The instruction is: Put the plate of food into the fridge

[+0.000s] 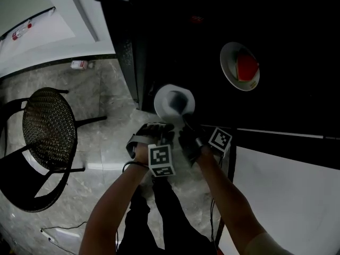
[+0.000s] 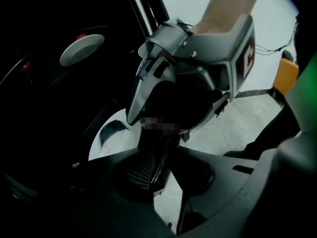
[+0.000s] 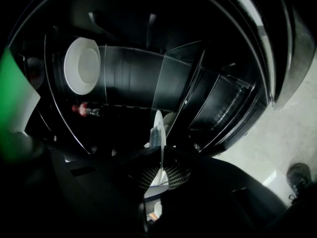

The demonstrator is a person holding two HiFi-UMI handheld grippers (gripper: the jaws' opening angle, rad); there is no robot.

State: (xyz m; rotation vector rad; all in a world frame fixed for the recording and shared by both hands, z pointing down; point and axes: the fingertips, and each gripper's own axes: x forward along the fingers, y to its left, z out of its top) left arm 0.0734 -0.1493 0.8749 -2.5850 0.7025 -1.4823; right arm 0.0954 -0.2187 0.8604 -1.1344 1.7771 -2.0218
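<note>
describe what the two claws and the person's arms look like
The left claw and right claw have black jaws with ribbed pads. The right's shell is grey with a dark C-shaped mark. Each bears a white cube of black square markers. Both gloves are black.

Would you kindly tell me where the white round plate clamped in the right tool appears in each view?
Head view: white round plate with dark food, centre of the picture.
Left gripper view: lower left, partly hidden.
Right gripper view: edge-on at centre, in the right tool.
Shared landmark: second white plate inside the black fridge.
</note>
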